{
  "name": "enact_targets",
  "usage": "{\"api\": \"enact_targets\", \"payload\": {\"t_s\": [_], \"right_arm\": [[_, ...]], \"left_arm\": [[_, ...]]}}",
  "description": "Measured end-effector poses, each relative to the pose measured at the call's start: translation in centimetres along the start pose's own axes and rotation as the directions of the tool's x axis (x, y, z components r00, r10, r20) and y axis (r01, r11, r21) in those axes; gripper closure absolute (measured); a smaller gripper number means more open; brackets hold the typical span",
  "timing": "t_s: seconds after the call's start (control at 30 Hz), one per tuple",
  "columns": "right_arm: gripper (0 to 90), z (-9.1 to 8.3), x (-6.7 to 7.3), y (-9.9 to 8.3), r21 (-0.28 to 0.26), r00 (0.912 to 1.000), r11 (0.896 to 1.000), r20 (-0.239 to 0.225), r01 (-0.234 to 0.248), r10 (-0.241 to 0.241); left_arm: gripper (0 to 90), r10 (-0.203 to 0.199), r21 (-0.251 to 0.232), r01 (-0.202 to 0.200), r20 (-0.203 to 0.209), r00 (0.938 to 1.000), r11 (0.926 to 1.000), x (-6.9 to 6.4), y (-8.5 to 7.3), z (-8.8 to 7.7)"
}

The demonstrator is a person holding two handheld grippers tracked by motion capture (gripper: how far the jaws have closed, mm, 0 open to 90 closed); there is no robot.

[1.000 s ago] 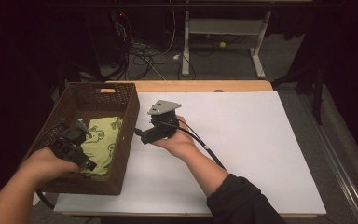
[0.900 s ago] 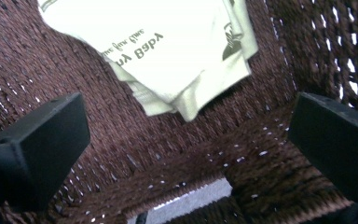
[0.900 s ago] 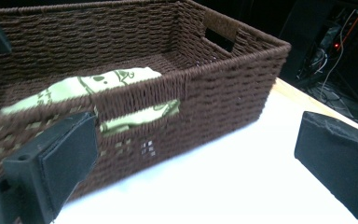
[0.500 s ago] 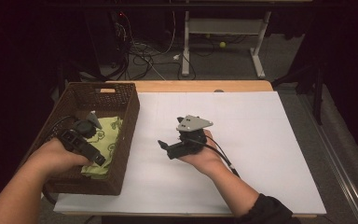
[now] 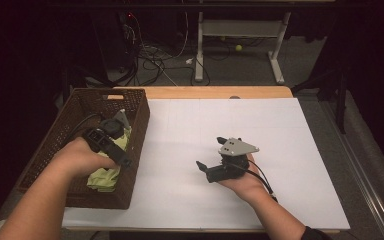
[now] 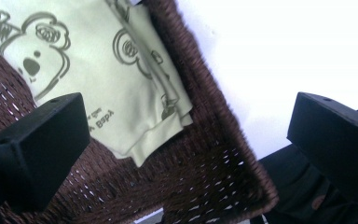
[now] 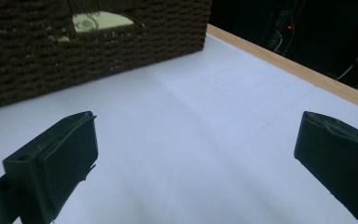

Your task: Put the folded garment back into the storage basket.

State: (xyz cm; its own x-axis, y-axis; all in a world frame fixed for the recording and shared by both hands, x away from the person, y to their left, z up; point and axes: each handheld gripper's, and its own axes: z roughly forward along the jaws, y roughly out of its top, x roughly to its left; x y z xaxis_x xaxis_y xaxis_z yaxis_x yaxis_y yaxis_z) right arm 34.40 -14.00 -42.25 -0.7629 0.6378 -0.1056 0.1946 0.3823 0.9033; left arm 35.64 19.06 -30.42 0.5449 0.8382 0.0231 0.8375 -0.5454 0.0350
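Basket (image 5: pixel 70 150) wall and a hand (image 5: pixel 82 157) hide part of the cloth (image 5: pixel 105 177)

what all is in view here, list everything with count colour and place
basket: 1, dark brown woven, on the left part of the table
cloth: 1, pale yellow-green with printed koala drawings, folded, lying inside the basket
table cover: 1, white sheet, spread over most of the tabletop
tabletop edge: 1, light wood, along the far side
ball: 1, yellow-green, on the floor behind the table
cables: several, dark and white, on the floor behind the table
frame legs: 2, white, on the floor at the back
left gripper: 1, black, jaws open, over the basket above the cloth
right gripper: 1, black with grey plate, jaws open and empty, over the white sheet
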Motion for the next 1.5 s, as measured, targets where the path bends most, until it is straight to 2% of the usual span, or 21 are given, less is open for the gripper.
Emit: {"api": "enact_targets", "payload": {"t_s": [0.1,0.23,0.33,0.4,0.63,0.83,0.93,1.0,1.17,1.33,1.47,1.5], "right_arm": [[0.1,-1.4,-0.6,-1.3,-0.007,0.9997,1.0,0.018,-0.016,0.016],[0.1,-2.6,-1.0,-2.1,-0.003,0.9991,1.0,0.038,-0.016,0.017],[0.1,-3.9,-1.5,-2.9,-0.004,0.9979,1.0,0.062,-0.016,0.016],[0.1,-4.7,-1.8,-3.4,-0.007,0.997,1.0,0.073,-0.025,0.026],[0.1,-7.3,-2.9,-5.4,-0.005,0.9905,0.999,0.128,-0.05,0.051],[0.1,-9.8,-3.5,-6.8,-0.016,0.9822,0.997,0.169,-0.08,0.081],[0.1,-10.9,-3.6,-7.5,-0.022,0.979,0.998,0.193,-0.063,0.066],[0.1,-11.6,-3.6,-8.0,-0.024,0.9772,0.997,0.2,-0.068,0.071],[0.1,-13.3,-3.8,-8.8,-0.03,0.9704,0.994,0.214,-0.108,0.112],[0.1,-14.0,-4.0,-9.4,-0.032,0.9624,0.991,0.236,-0.13,0.133],[0.2,-14.0,-4.0,-9.7,-0.032,0.9614,0.989,0.233,-0.142,0.146],[0.1,-14.0,-4.0,-9.8,-0.034,0.9614,0.989,0.233,-0.142,0.146]], "left_arm": [[0.0,0.01,-0.015,-0.01,0.005,0.9999,0.9998,-0.8,0.8,-0.2],[0.0,0.029,-0.03,-0.029,0.003,0.9996,0.9991,-1.8,1.8,-0.3],[0.0,0.047,-0.032,-0.047,0.013,0.9988,0.9984,-2.7,2.6,-0.2],[0.0,0.06,-0.026,-0.059,0.006,0.9982,0.9979,-3.3,3.3,-0.1],[0.0,0.116,-0.04,-0.115,0.032,0.9927,0.9926,-5.5,5.5,0.6],[0.0,0.151,-0.051,-0.148,0.056,0.987,0.9877,-6.9,6.9,2.1],[0.0,0.176,-0.047,-0.174,0.055,0.9828,0.9836,-7.5,7.5,2.8],[0.0,0.182,-0.046,-0.179,0.053,0.9819,0.9827,-7.7,7.8,3.3],[0.0,0.194,-0.045,-0.191,0.064,0.9789,0.9806,-8.2,8.5,4.8],[0.0,0.215,-0.027,-0.214,0.068,0.9742,0.9765,-9.0,8.9,6.6],[0.0,0.232,-0.018,-0.232,0.085,0.9689,0.9726,-9.8,9.2,8.4],[0.0,0.244,-0.005,-0.245,0.09,0.9656,0.9696,-9.9,9.3,8.8]]}}
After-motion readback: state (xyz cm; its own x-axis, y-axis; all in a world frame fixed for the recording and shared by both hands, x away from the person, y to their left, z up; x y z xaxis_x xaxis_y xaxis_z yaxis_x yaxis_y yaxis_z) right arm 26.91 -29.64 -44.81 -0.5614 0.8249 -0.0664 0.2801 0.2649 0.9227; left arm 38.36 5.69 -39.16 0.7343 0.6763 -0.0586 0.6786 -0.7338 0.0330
